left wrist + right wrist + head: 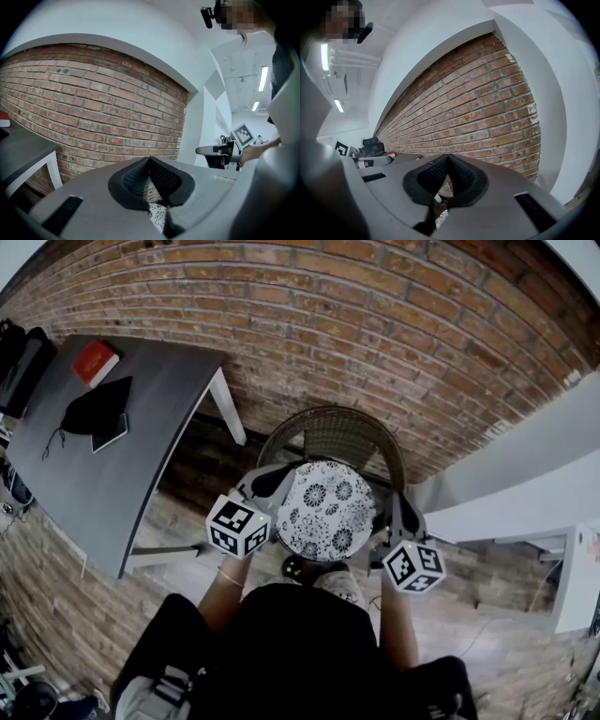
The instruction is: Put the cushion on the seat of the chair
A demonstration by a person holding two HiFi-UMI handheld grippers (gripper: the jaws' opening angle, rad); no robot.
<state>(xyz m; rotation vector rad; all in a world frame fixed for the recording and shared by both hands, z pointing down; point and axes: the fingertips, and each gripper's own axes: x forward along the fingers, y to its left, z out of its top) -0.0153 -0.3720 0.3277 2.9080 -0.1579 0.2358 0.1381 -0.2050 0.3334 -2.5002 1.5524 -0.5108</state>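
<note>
Round floral cushion [325, 509] held between two grippers, over seat of wicker chair [333, 432], in front of curved backrest; contact with seat not discernible. Left gripper [278, 491] fingers pinched narrow on cushion's left edge, patterned fabric [157, 214] showing just below closed tips. Right gripper [382, 521] fingers likewise clamped on right edge, fabric [440, 216] beneath them. Grey tabletop [141, 427] to left carries red book [95, 363] and black pouch [94, 409]. Brick wall [375, 315] behind.
</note>
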